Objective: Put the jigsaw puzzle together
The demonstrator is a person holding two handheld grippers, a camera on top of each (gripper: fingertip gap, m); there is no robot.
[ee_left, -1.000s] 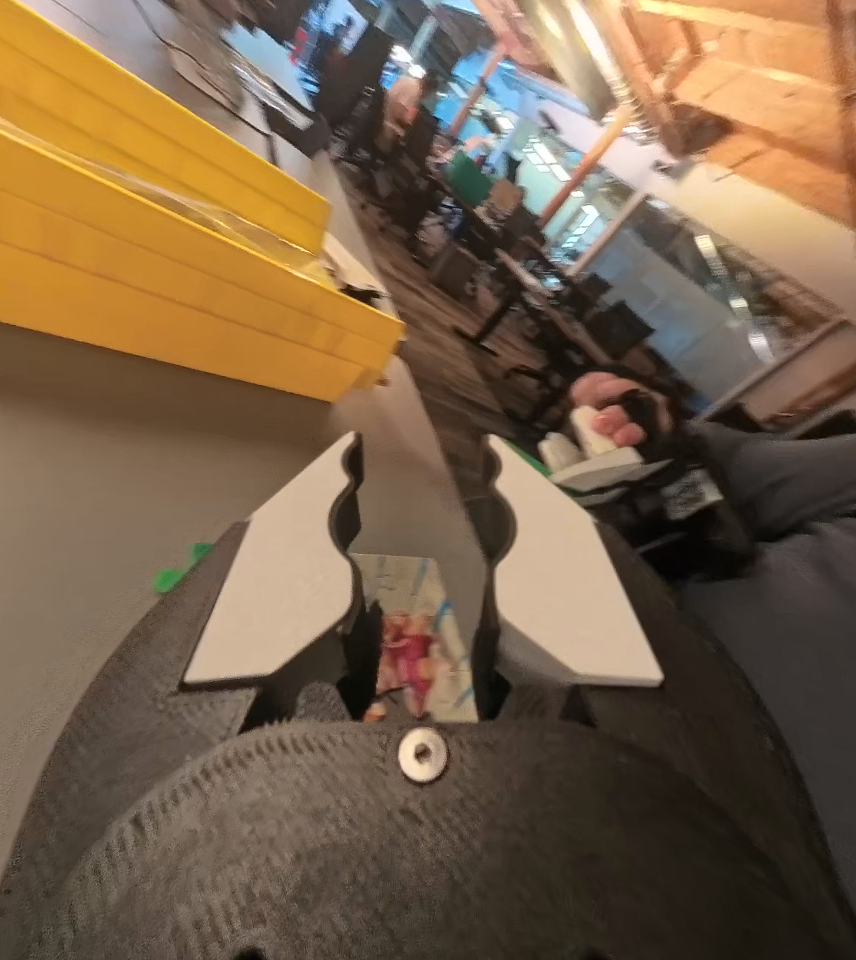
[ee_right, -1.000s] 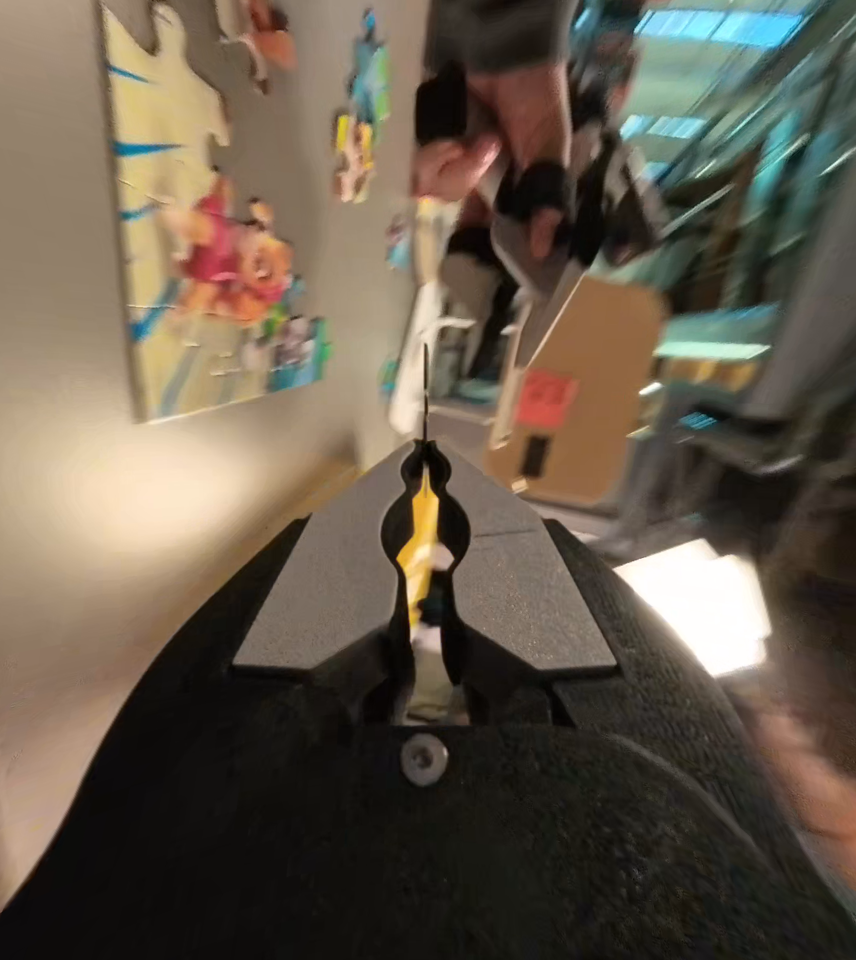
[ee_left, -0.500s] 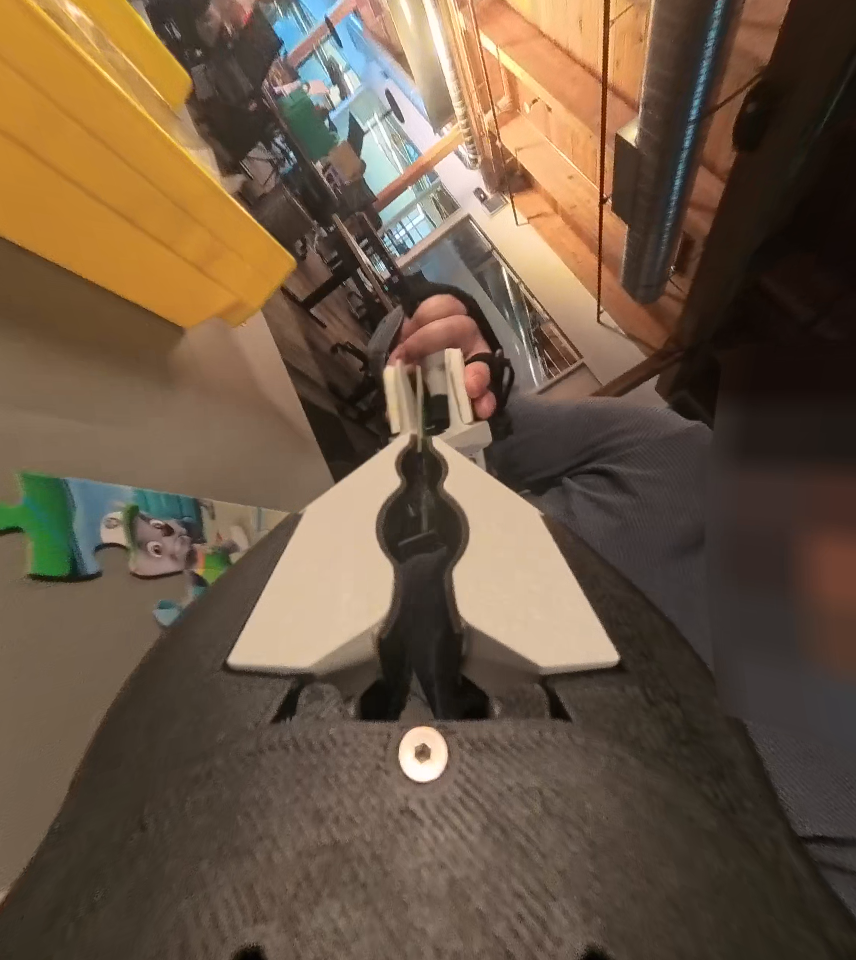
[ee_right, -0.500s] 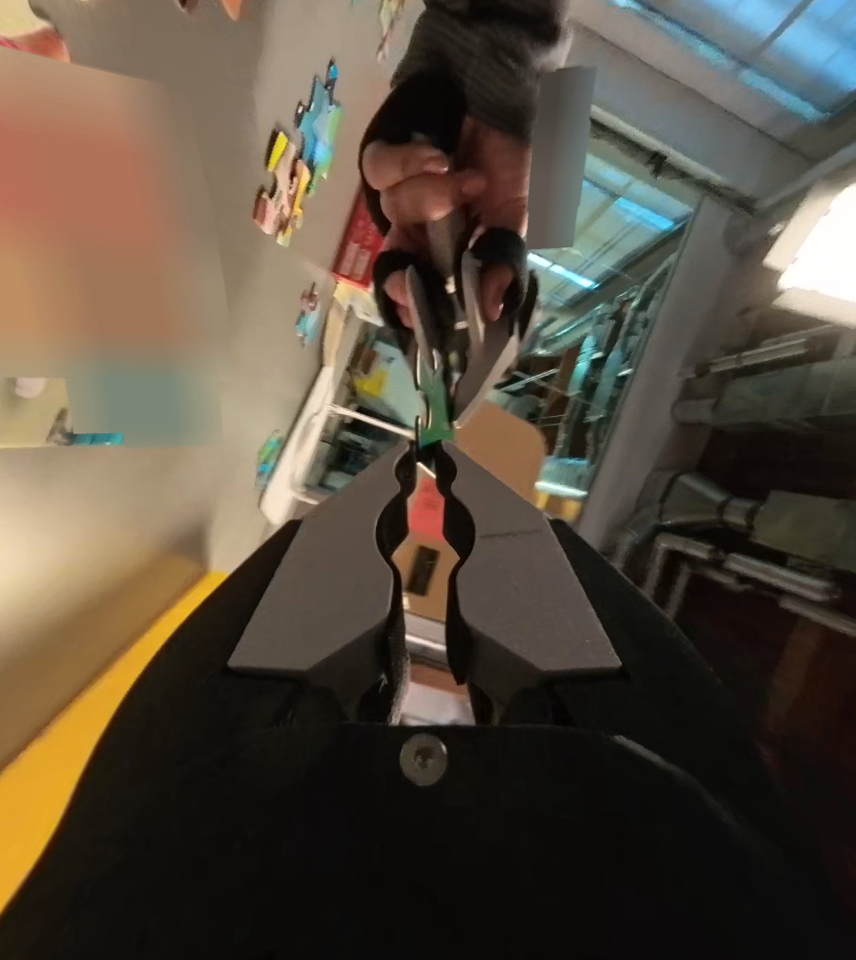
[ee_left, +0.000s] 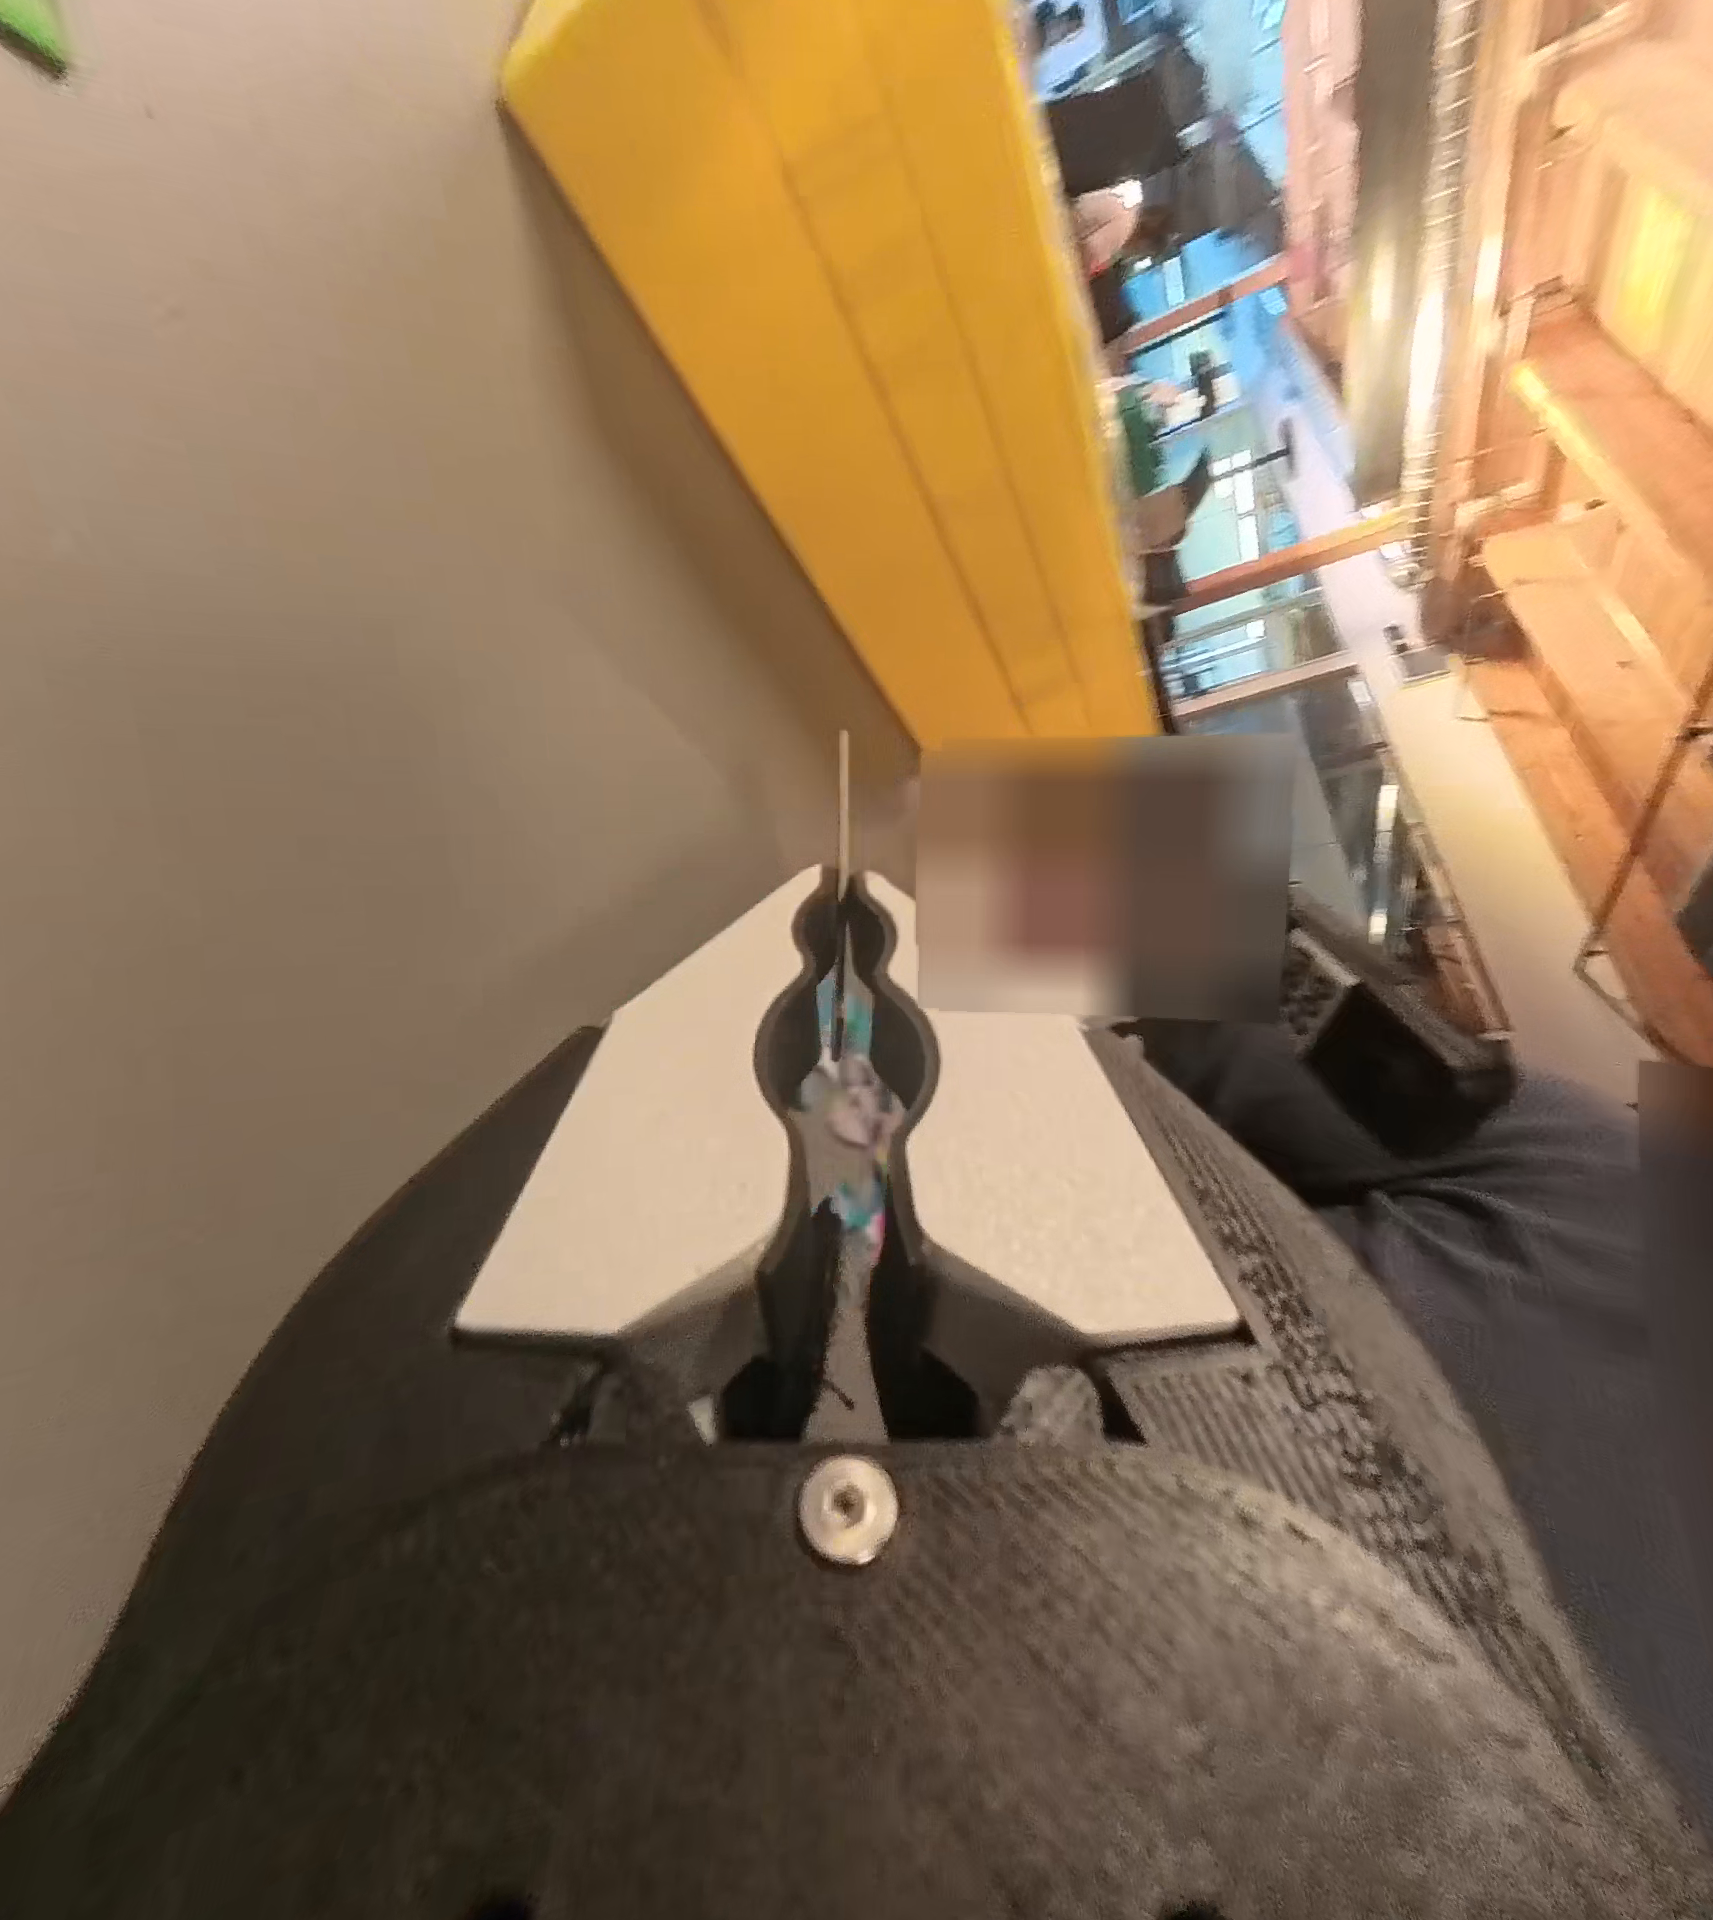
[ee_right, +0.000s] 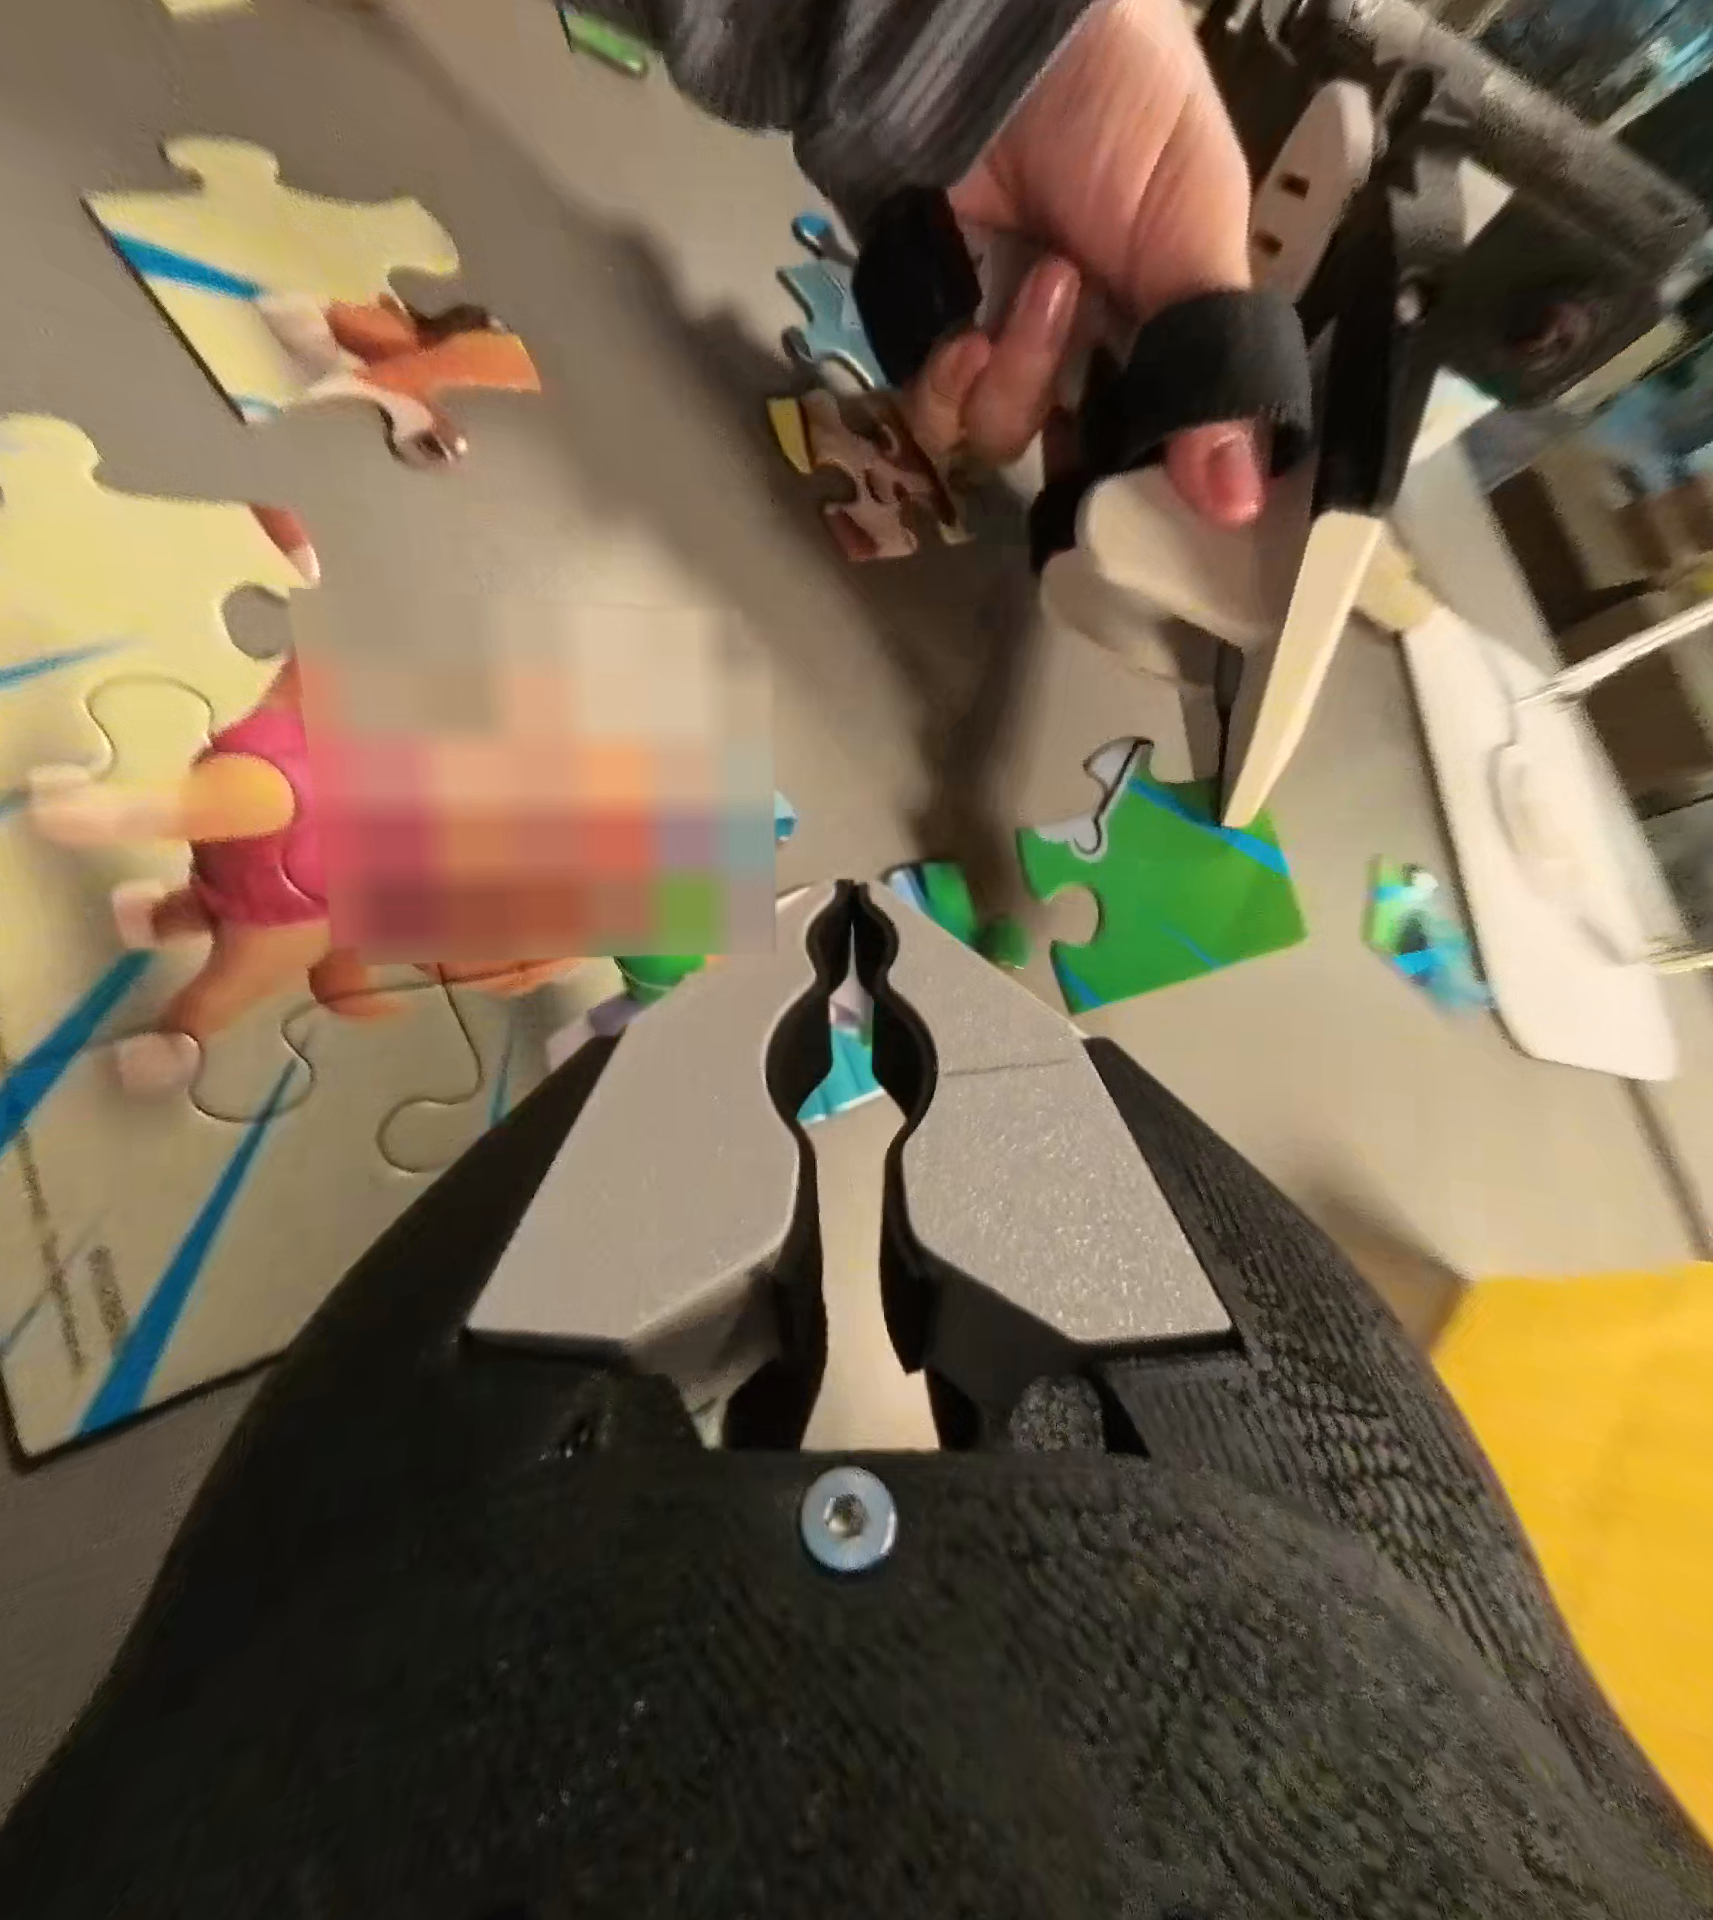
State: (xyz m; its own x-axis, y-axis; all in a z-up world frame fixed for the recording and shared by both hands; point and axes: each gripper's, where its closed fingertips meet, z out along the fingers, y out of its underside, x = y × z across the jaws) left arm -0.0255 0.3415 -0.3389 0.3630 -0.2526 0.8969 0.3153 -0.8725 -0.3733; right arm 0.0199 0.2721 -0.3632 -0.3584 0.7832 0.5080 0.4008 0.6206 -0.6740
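My left gripper (ee_left: 844,883) is shut on a thin puzzle piece (ee_left: 844,810), seen edge-on and sticking out past the fingertips. The right wrist view shows the same gripper's cream fingers (ee_right: 1299,644), held by a person's hand (ee_right: 1091,260), pinching a green puzzle piece (ee_right: 1164,883) by its corner just above the table. My right gripper (ee_right: 847,896) is shut with nothing showing between its tips. It hovers over the grey table (ee_right: 1299,1122), left of the green piece and beside the partly joined puzzle (ee_right: 104,935).
Loose puzzle pieces lie on the table (ee_right: 883,468), (ee_right: 1423,935), (ee_right: 852,1070). A yellow bin stands along the table (ee_left: 883,416) and shows at the lower right of the right wrist view (ee_right: 1662,1558). A white flat object (ee_right: 1558,883) lies at the table's right edge. About 9 centimetres separates my left fingertips from my right. The white flat object (ee_right: 1558,883) is closer to my left gripper, around 30 centimetres from its tips; the right tips are 40 centimetres off.
A second ago my right gripper held a piece edge-on and my left was open. The two met, my left shut on the green piece, and my right let go, shut again and drew back.
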